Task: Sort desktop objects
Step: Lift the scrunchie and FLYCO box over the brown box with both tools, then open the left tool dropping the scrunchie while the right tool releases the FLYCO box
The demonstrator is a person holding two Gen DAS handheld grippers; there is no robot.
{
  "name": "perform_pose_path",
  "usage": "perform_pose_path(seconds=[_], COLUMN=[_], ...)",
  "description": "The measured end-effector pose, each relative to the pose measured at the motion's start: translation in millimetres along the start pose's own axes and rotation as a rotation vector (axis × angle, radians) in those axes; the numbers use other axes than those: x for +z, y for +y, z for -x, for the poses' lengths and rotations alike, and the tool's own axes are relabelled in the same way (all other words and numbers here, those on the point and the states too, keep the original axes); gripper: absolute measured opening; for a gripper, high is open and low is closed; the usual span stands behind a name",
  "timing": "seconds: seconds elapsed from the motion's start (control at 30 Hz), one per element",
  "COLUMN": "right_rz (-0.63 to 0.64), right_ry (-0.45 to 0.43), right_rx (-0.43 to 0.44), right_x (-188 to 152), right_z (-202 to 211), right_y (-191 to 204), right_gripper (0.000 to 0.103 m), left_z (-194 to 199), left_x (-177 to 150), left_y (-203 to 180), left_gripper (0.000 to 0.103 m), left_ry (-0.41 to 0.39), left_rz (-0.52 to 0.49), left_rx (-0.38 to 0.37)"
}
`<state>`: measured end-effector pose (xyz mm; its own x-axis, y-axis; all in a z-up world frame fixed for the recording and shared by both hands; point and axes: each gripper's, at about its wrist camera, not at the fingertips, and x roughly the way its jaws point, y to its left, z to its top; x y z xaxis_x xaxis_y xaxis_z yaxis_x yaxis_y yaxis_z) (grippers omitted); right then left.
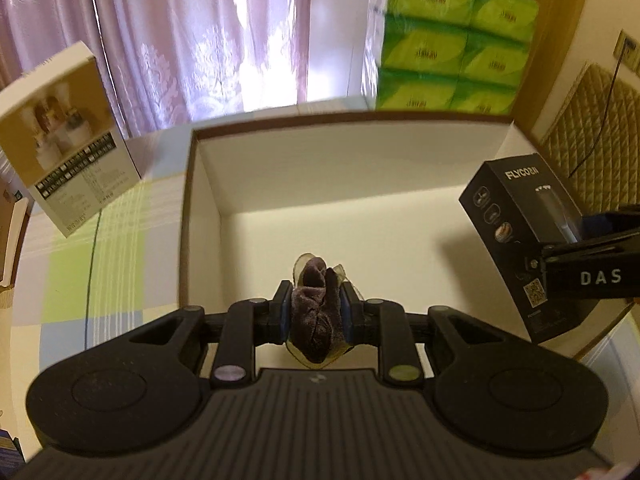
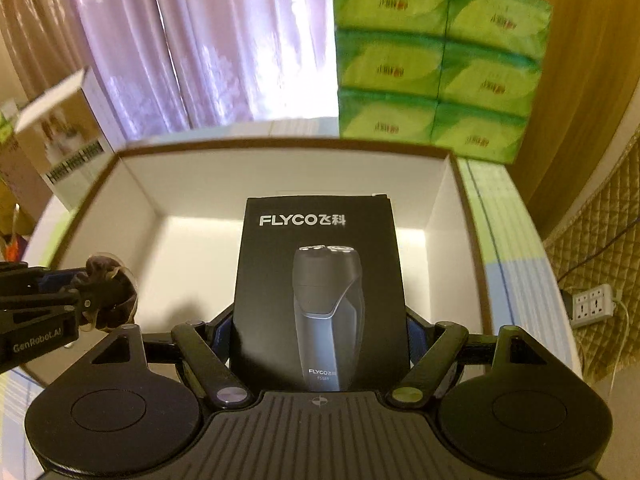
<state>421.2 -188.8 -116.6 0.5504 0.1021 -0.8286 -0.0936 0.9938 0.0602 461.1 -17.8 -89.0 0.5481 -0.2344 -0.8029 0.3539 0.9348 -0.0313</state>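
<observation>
1. Over the open white box [image 1: 360, 184], both grippers hang with their loads; its floor shows bare in both views.
2. The left gripper [image 1: 316, 312] has its fingers drawn close together, pinching a small brown velvety pouch [image 1: 316, 304] wrapped in clear plastic, held above the box's near edge.
3. The right gripper [image 2: 320, 344] has its fingers set wide, clamping a black shaver box [image 2: 320, 280] by its two long sides; that package stands upright over the near middle of the white box.
4. In the left wrist view the shaver box [image 1: 516, 240] sits tilted at the white box's right wall, with nothing between it and the pouch.
5. In the right wrist view the left gripper [image 2: 92, 300] reaches in over the white box's left wall.
6. Behind the white box's far right corner stands a stack of green tissue packs [image 2: 436, 64].
7. Left of the white box stands a white and tan carton [image 1: 68, 136] on the checked tablecloth [image 1: 100, 248].
8. Beyond the white box hangs a lilac curtain [image 1: 192, 40].
9. Right of the white box, off the table, a power strip [image 2: 592, 304] lies by a quilted gold surface.
</observation>
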Motion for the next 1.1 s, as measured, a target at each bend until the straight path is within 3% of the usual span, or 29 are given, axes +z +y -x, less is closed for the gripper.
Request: perform_pose_path(seconds=[0.37, 0.6, 0.83, 1.1], right_rz=[0.025, 0.035, 0.04, 0.044], right_ry=[0.067, 0.079, 0.082, 0.043], right_rx=[-0.046, -0.054, -0.055, -0.02], right_x=[-10.7, -12.7, -12.4, -10.1], right_z=[-28.3, -33.6, -34.5, -28.6], right_y=[-6.0, -7.1, -6.3, -7.4], right_gripper=[0.076, 0.076, 0.076, 0.08], left_z=[-32.3, -32.4, -27.1, -21.0], left_x=[-9.0, -10.9, -7.2, -5.5], left_y=[-8.7, -7.0, -7.6, -13.2], left_gripper=[0.029, 0.043, 0.048, 0.061], left_ry=[0.089, 0.085, 0.067, 0.05], left_rz=[-0.043, -0.05, -0.049, -0.063], left_rx=[0.032, 0.036, 0.031, 0.021])
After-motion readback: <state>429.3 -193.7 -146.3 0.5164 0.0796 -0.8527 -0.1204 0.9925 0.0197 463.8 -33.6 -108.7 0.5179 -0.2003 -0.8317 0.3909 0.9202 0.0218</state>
